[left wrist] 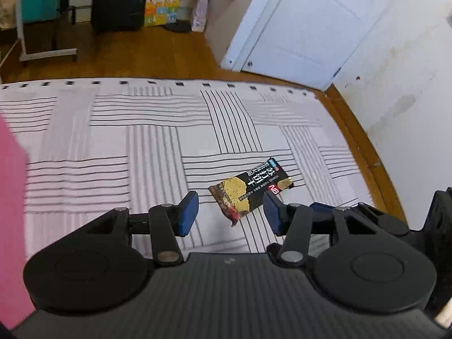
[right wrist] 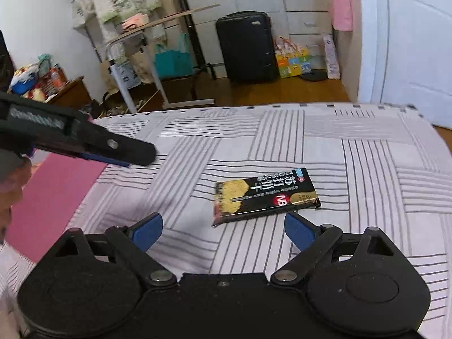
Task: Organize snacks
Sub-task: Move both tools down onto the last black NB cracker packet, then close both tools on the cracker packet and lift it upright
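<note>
Two grippers hang over the striped mat, and neither holds anything. Your left gripper (left wrist: 231,210) has its blue pads partly apart; the black cracker packet (left wrist: 251,190) lies flat on the mat (left wrist: 113,141) just beyond them, untouched. Your right gripper (right wrist: 223,230) stands spread wide, with the same packet just ahead of its tips, toward the mat's far right corner. Only the right view shows the left gripper from the side, coming in from the left edge over a pink sheet (right wrist: 53,197). A black suitcase (right wrist: 245,48) stands on the floor beyond the mat's far edge. The packet's small print is unreadable.
</note>
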`<state>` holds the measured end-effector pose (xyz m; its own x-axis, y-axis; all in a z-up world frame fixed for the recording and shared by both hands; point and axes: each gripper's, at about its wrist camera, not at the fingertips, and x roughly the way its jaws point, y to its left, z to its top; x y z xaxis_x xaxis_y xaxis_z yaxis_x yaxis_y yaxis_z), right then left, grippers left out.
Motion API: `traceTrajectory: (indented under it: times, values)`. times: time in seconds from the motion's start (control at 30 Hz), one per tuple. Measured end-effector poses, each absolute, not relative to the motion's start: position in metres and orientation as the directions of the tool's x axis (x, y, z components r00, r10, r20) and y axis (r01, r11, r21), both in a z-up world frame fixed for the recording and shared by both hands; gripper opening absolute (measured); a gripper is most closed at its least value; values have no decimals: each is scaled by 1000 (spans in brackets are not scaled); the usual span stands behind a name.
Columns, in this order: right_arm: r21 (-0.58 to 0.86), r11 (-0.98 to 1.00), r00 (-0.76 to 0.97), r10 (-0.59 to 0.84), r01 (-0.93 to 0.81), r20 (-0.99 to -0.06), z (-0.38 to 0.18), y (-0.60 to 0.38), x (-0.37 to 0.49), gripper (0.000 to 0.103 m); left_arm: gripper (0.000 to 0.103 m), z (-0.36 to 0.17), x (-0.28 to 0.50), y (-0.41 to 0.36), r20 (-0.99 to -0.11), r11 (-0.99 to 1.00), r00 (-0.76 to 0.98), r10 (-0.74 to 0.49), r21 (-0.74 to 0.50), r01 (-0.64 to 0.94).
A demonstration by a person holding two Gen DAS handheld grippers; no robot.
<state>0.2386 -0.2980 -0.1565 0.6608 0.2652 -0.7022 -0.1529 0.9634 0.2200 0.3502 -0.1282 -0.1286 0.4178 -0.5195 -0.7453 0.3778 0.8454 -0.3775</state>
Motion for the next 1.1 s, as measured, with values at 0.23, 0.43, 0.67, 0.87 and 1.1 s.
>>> traceTrajectory:
  times: [0.23, 0.43, 0.67, 0.87, 1.1]
  values:
    - [256, 960, 657, 267, -116, -704, -194, -309, 259, 95, 49, -183, 388, -158, -761, 846, 390, -519, -391, 362]
    - [239, 961, 663, 271, -141, -698, -199, -308, 265, 96, 49, -213, 403, -164, -735, 825, 383, -559, -449, 343]
    - [194, 965, 660, 261, -175, -704, -199, -299, 267, 97, 48, -215, 410, -163, -717, 774, 319, -620, -492, 399]
    - [194, 967, 658, 256, -168, -708, -198, -298, 266, 96, 49, -211, 408, -171, -730, 715, 155, -665, -564, 413]
    - [136, 975, 656, 220, -178, -722, -198, -290, 264, 96, 48, -209, 393, -190, -740, 684, 71, -669, -575, 450]
